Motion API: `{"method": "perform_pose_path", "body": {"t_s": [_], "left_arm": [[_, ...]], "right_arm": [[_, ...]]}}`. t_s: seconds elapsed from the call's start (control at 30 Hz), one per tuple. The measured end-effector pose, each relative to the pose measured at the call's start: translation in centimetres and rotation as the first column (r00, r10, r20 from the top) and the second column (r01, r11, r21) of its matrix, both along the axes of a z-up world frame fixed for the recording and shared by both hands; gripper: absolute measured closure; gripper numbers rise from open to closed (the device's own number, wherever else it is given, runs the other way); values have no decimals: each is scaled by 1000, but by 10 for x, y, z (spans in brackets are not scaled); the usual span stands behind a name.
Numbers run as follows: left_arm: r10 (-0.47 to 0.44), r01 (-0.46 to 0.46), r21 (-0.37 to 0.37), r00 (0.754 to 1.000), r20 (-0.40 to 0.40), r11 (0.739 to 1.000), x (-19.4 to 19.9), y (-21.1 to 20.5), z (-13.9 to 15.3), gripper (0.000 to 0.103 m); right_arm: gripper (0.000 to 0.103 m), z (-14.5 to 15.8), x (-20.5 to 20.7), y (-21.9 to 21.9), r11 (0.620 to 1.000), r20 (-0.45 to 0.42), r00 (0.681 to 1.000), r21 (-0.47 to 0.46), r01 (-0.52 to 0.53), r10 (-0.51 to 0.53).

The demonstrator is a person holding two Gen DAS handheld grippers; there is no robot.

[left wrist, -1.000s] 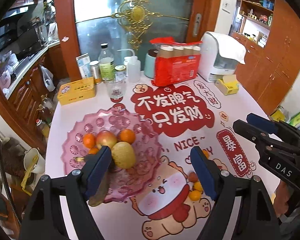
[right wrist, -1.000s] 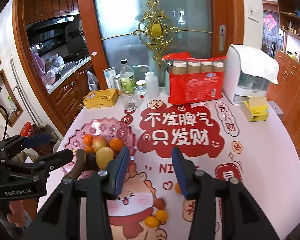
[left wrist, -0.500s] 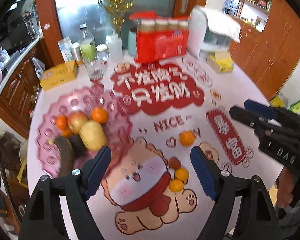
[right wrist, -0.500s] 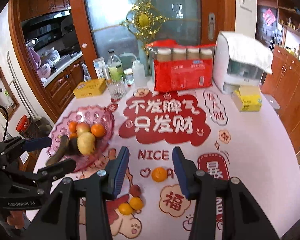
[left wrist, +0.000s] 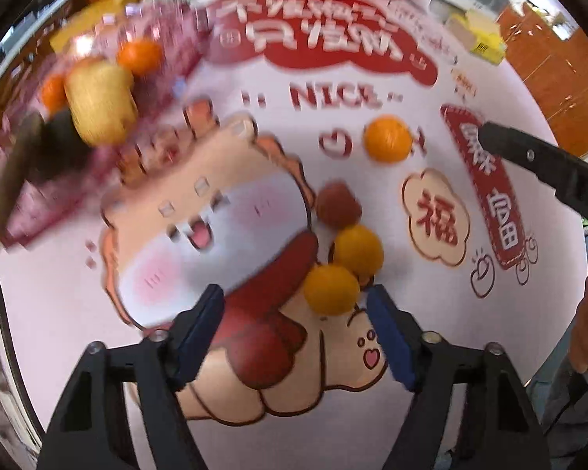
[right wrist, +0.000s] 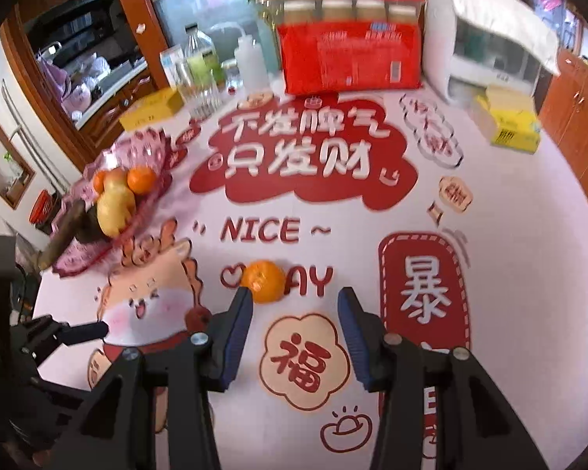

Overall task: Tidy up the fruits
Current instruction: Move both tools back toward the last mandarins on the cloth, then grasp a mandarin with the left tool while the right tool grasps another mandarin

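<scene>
The left gripper (left wrist: 296, 309) is pointing down over the small yellow-orange fruit (left wrist: 330, 289) nearest the table's front edge, its jaws closing with nothing between them yet. That fruit is touching a second yellow one (left wrist: 358, 249), with a dark red fruit (left wrist: 338, 204) just beyond, so a pad could be nudging a neighbour and sending it rolling. The right gripper (right wrist: 294, 309) is hanging empty and parted near the lone orange (right wrist: 263, 281). The pink fruit dish (right wrist: 137, 149) is sitting far left.

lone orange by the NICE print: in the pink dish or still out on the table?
Out. The lone orange sits on the printed tablecloth, apart from the pink dish holding other fruit.
</scene>
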State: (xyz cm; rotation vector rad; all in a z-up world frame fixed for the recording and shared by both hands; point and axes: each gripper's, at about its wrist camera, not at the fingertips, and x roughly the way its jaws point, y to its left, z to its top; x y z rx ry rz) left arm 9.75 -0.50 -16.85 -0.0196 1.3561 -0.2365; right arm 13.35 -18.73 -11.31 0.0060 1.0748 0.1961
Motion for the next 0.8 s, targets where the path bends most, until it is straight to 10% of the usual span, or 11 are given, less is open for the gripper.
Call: {"method": "perform_pose_path", "body": {"t_s": [0.47,0.8], "left_arm": [[131,-136,-119,990,-52,984,-7,-6,-25,70],[210,-209,-88,978,-5,974,3,8,-22,71]], "right_arm": [[57,-40,30,18,986,-60,984,28,-165,166],[57,-58,42,32,975,-87,971,30,-221,222]]}}
